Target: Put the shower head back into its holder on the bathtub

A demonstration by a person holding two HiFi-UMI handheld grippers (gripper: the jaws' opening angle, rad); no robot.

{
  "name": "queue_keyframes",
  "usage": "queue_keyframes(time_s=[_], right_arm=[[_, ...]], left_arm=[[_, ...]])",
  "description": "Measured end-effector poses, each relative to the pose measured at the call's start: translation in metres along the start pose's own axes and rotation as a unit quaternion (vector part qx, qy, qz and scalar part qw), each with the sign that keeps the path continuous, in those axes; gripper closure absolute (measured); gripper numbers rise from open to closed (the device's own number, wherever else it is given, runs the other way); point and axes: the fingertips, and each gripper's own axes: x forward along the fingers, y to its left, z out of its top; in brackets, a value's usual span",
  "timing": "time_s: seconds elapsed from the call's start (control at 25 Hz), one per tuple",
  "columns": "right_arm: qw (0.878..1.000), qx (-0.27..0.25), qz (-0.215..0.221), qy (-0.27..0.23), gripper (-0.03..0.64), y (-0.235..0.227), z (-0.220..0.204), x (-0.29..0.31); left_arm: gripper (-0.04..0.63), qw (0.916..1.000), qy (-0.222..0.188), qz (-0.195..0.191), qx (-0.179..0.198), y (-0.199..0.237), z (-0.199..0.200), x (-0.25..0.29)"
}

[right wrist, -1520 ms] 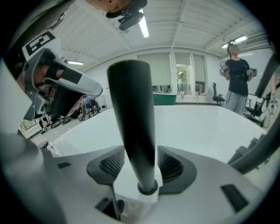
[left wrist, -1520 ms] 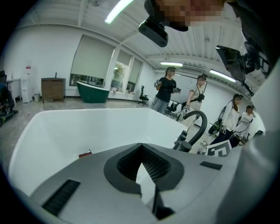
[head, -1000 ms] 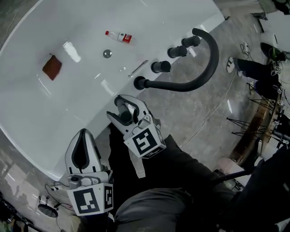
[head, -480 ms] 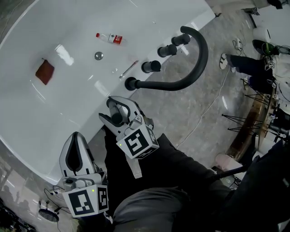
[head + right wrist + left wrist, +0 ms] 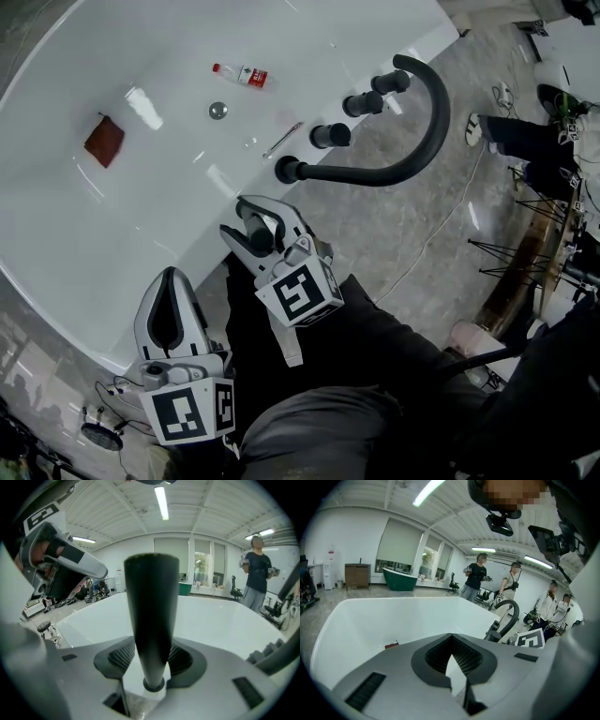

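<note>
**Shower head (image 5: 152, 616) stood on the bathtub (image 5: 112, 220) rim with the right gripper (image 5: 246, 225) round it**

Shower head was a black stick, upright on the white rim, its foot in a dark ring (image 5: 153, 685) that I took for the holder. Whether it was fully seated there could not be told. The right gripper had just been closing, with the stick between its jaws and the ribbed pads looking snug against both its sides. The left gripper (image 5: 172, 281) hung just beside it over the rim, its tips pressed together on nothing.

By its look the stick was stiff and smooth, so likely slippery under the pads, and of middling weight. The straight shaft, about midway up and taken squarely, seemed the best place to hold it. The black hose (image 5: 427, 141), if it belonged to the stick, would drag sideways on any lift.

The rim was narrow, with the tub falling away on one side and the floor (image 5: 375, 244) on the other. The taps (image 5: 330, 136) stood further along the rim and the hose looped out over the floor. The free way was straight up
</note>
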Motion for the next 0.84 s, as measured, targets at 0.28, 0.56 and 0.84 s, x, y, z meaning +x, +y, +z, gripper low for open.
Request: queue_keyframes(time_s=[0.28, 0.56, 0.84], right_arm=[[0.999, -0.009, -0.006, -0.03, 0.41, -0.015, 0.005, -0.005], [1.0, 0.002, -0.006, -0.003, 0.41, -0.006, 0.0, 0.0], [1.0, 0.0, -0.007, 0.001, 0.41, -0.005, 0.002, 0.0]], left_arm=[[0.591, 0.9999, 0.002, -0.014, -0.006, -0.013, -0.003, 0.011], [0.591, 0.9997, 0.021, -0.011, -0.009, -0.002, -0.012, 0.004], [0.591, 0.9997, 0.023, -0.011, -0.008, -0.001, -0.008, 0.003]])
